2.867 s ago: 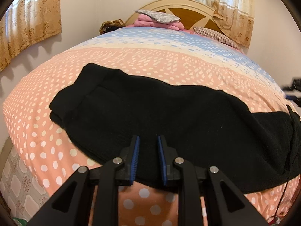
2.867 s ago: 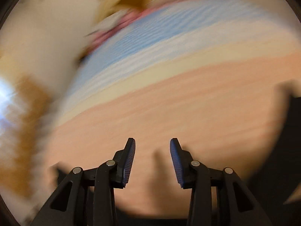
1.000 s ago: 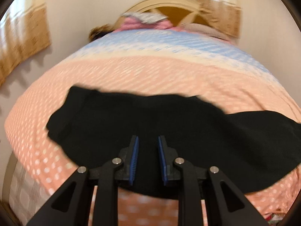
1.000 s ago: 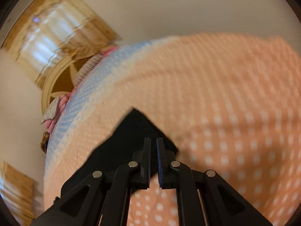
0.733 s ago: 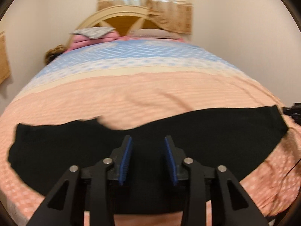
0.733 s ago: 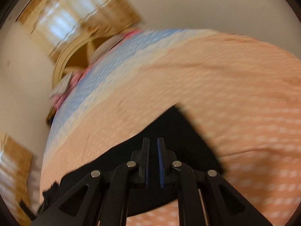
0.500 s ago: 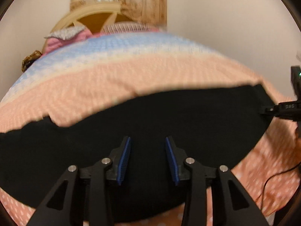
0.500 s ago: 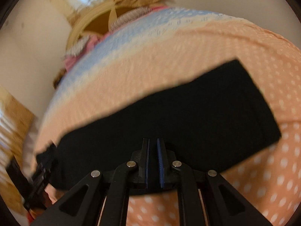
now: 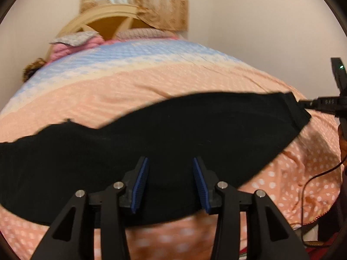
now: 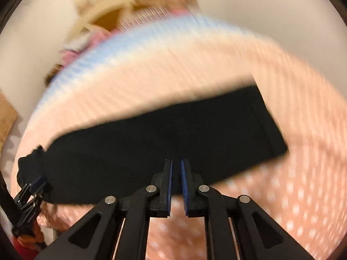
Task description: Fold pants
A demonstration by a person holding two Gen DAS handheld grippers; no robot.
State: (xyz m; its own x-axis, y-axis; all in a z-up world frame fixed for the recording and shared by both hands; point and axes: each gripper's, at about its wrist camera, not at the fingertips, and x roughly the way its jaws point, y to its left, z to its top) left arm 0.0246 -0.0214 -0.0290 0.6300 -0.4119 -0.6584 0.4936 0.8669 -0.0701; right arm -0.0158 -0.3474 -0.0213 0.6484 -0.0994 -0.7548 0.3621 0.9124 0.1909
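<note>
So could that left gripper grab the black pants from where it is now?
Probably yes. The left gripper hangs right over the black pants on the bed, its jaws just opened wider with nothing between them and nothing blocking the way.

Left gripper (image 9: 171, 185) jaws just opening, nothing between. Right gripper (image 10: 176, 187) nearly shut, seemingly empty, at left view's 3 o'clock.

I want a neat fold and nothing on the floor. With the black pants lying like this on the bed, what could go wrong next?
1. The pants lie near the front edge of the bed; a pull that way could drag them off.
2. The left gripper has just been opening, nothing between its jaws; the right gripper is shut and might only shove and wrinkle the cloth.
3. A loose cable by the bed corner might snag.
</note>
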